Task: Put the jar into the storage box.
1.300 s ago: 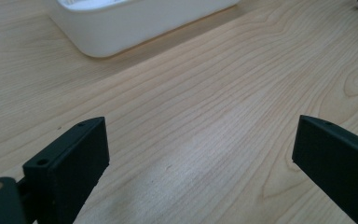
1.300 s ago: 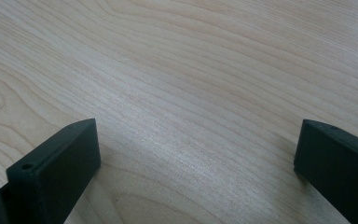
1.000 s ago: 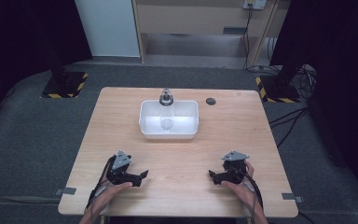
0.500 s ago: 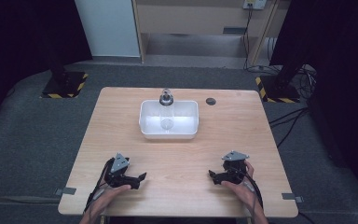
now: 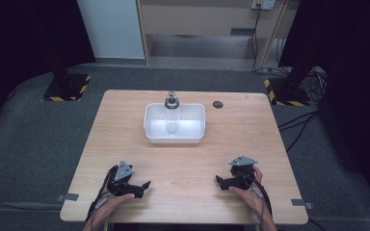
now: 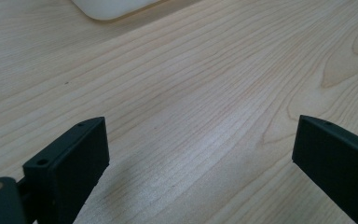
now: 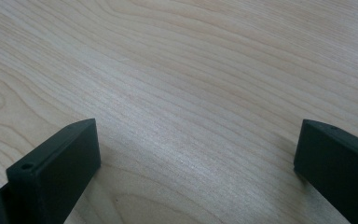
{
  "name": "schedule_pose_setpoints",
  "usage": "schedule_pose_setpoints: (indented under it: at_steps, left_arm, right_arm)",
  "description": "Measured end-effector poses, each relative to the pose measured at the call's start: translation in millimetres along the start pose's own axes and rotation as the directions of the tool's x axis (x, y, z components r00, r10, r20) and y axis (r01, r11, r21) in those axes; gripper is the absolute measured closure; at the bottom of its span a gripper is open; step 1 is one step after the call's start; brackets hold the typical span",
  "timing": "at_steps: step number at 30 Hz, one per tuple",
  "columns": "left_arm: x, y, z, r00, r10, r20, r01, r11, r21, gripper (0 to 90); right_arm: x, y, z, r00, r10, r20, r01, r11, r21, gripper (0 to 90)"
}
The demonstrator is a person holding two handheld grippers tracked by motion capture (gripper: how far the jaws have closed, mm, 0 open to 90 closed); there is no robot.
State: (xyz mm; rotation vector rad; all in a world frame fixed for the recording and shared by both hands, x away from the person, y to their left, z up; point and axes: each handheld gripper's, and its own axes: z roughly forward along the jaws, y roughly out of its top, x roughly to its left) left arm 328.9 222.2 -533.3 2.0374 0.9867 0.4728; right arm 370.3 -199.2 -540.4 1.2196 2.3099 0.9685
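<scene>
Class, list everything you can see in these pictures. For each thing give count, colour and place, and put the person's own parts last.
table: 1, light wood, centre, on grey floor
tub: 1, white, far middle of the table
bottle: 1, clear with a dark cap, in the tub; upright or lying cannot be told
hole: 1, dark, round, in the table right of the tub
stand bases: 2, black with yellow-black stripes, on the floor at the far table corners
tape pieces: 2, grey, at the near table corners
left gripper: 1, black with a grey plate, near left of the table, jaws apart, empty
right gripper: 1, black with a grey plate, near right, jaws apart, empty
hands: 2, one behind each gripper, at the near edge
</scene>
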Motion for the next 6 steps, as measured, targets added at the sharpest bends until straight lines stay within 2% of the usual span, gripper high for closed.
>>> schedule_pose_setpoints:
  at_steps: [6]
  left_arm:
    - [-0.3, 0.0, 0.3, 1.0000, 0.002, -0.001, -0.002, 1.0000, 0.004, 2.3]
  right_arm:
    - [0.0, 0.0, 0.0, 1.0000, 0.000, 0.000, 0.000, 1.000, 0.000, 0.3]
